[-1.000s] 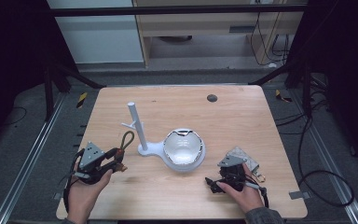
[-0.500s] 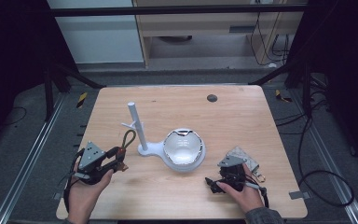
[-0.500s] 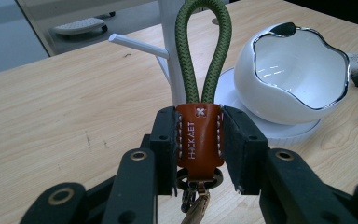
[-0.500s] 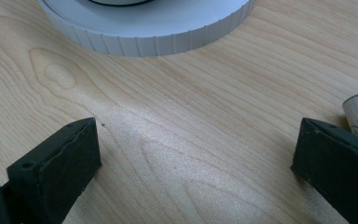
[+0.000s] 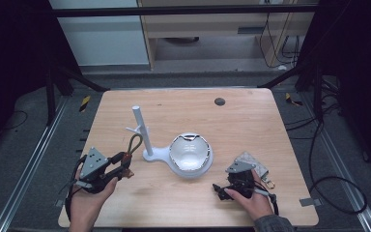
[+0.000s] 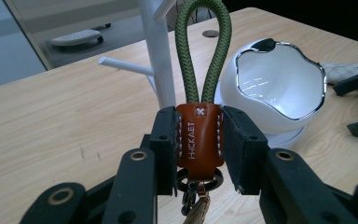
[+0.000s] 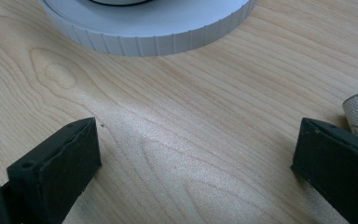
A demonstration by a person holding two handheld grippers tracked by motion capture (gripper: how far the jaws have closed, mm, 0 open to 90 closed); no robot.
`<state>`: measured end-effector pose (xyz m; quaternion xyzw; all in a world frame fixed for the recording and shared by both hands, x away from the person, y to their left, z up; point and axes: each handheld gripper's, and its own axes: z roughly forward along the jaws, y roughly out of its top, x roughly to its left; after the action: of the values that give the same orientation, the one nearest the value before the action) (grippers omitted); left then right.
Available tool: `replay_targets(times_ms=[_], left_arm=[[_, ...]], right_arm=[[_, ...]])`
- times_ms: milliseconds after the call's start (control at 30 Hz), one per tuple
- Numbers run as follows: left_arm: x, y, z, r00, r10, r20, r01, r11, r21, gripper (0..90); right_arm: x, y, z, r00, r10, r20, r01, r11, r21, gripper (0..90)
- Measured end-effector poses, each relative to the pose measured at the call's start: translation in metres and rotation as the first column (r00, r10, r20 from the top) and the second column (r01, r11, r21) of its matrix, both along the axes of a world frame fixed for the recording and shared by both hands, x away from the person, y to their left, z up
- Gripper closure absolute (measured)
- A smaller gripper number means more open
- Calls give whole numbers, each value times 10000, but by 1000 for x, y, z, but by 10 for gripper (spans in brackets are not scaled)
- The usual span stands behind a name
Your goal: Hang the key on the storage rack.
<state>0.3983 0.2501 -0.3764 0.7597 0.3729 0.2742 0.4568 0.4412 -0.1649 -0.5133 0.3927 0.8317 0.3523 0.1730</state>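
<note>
The left gripper (image 6: 199,140) jaws pinch the brown leather keychain (image 6: 198,136); the right gripper (image 7: 196,168) jaws are spread above the bench (image 7: 205,140)

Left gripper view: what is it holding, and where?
The left gripper clamps the keychain by its brown leather tab; the green loop sticks up.

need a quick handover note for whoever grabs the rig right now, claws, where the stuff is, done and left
Left claw: shut on the brown leather tab of the green-loop keychain, held above the table, loop pointing toward the white peg stand.
Right claw: open, nothing between its jaws, low over the wood near the stand's white bowl; a patterned pouch lies beside it.
Done: keychain picked up.
Left: probably hang the loop on a peg; not yet on it.
</note>
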Motion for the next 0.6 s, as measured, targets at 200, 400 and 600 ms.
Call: replay_targets(times_ms=[200, 400, 600], left_arm=[[-2, -2, 9, 9996, 52, 279, -45, 9996, -267, 658], [3, -1, 10, 9992, 256, 319, -242, 9988, -417, 658], [16, -2, 3, 9990, 448, 22, -447, 9984, -358, 657]], right_arm=[[0, 0, 0, 10000, -11, 2, 11, 10000, 16, 7], [0, 0, 0, 10000, -6, 0, 6, 10000, 19, 7], [0, 0, 0, 10000, -6, 0, 6, 10000, 17, 7]])
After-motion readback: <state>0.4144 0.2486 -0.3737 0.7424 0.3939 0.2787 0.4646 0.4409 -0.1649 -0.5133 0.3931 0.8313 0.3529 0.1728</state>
